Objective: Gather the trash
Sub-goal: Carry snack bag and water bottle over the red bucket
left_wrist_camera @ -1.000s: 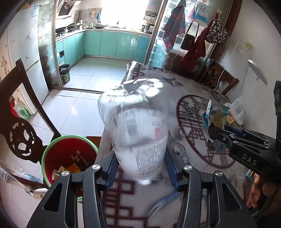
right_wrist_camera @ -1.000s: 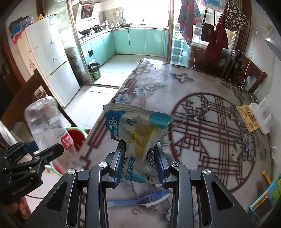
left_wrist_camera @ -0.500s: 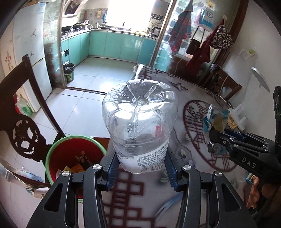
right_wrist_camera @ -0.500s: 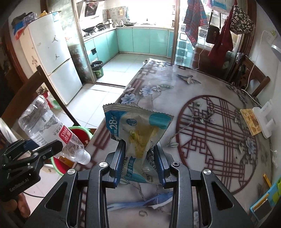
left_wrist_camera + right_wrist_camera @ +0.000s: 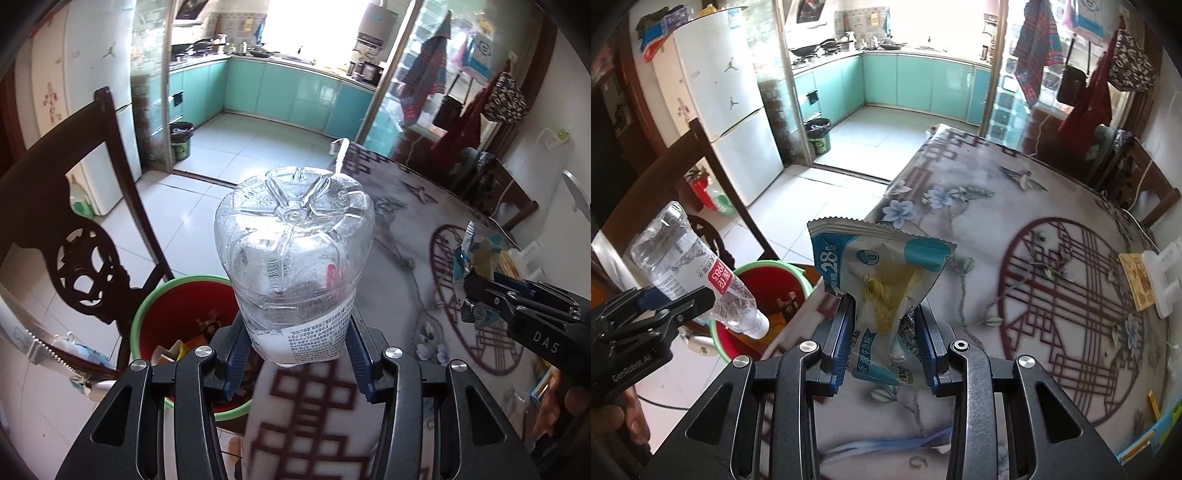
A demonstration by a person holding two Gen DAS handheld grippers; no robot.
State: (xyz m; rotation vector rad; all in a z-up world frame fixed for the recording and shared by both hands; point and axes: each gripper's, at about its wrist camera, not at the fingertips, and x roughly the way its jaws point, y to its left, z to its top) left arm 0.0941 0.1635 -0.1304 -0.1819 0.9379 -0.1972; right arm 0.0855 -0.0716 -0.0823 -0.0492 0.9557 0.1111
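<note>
beside the table edge (image 5: 886,192), the left gripper (image 5: 295,354) pinches an empty bottle (image 5: 293,258), its cap end pointing down and out toward the red bin (image 5: 768,273) on the floor by the chair (image 5: 74,236). the right gripper (image 5: 884,332) is clamped on a crumpled blue-and-white wrapper (image 5: 879,273), held over the table near that edge. neither piece looks to be squarely above the bin's mouth yet, as far as i can judge.

to do this well, i'd bring the bottle over the middle of the opening before spreading the jaws, since a light bottle could bounce off the green rim (image 5: 147,306). the wrapper may flutter, so it should go in low, with the two grippers kept from crowding each other.

the bin already holds some scraps, an orange and white piece among them; the rest is too dim to name.
</note>
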